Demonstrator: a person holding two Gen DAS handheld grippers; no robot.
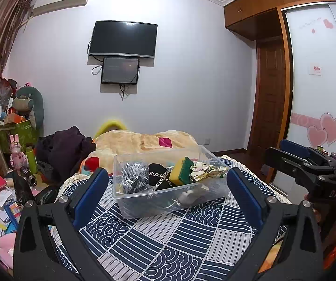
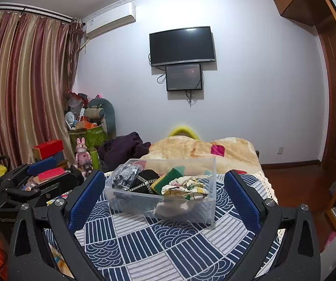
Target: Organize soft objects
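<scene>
- My left tongs (image 1: pixel 166 187) are spread wide and grip nothing; the blue pads (image 1: pixel 90 194) sit just short of the clear bin (image 1: pixel 130 208), one toward each end.
- My right tongs (image 2: pixel 164 192) are likewise spread and unloaded, in front of the same bin.
- The bin rests on the blue patterned cloth (image 1: pixel 168 241).
- Inside the bin: a silver scrubber (image 1: pixel 131 179) at its left end, a black pouch (image 1: pixel 159 175) in the middle, a yellow-green sponge (image 1: pixel 182 171) and a floral scrunchie (image 1: pixel 203 169) toward its right end.
- Behind the bin lies a beige blanket (image 1: pixel 144 142).
- Beyond the bin, a television (image 1: pixel 124 38) hangs on the wall.
</scene>
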